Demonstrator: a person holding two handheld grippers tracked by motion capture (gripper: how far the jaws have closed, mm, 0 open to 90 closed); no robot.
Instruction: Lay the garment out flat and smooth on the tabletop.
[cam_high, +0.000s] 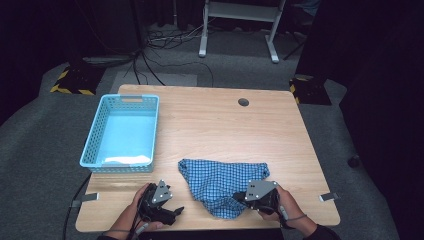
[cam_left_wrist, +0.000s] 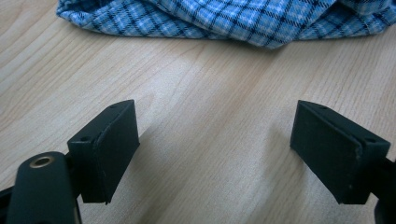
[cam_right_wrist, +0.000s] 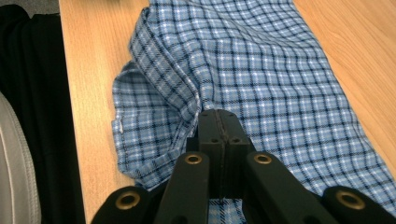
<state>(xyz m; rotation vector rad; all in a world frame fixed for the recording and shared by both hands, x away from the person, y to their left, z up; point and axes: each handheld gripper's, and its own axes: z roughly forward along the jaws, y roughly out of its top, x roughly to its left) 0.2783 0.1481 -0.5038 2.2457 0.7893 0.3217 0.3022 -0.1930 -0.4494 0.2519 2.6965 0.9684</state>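
Note:
A blue and white checked cloth (cam_high: 220, 180) lies crumpled on the wooden table (cam_high: 225, 125), near its front edge. My right gripper (cam_high: 239, 197) rests at the cloth's near right side. In the right gripper view the cloth (cam_right_wrist: 243, 60) spreads ahead, and the right gripper (cam_right_wrist: 218, 116) is shut with a raised fold pinched at its tip. My left gripper (cam_high: 175, 212) sits left of the cloth, close to the table's front edge. In the left gripper view the left gripper (cam_left_wrist: 215, 149) stands open over bare wood, with the cloth's edge (cam_left_wrist: 224, 18) a short way beyond its jaws.
A light blue plastic basket (cam_high: 90, 135) stands at the table's left, with something pale lying at its near end (cam_high: 122, 160). A round cable hole (cam_high: 243, 102) sits near the far edge. Cables and a white frame (cam_high: 240, 30) are on the floor behind.

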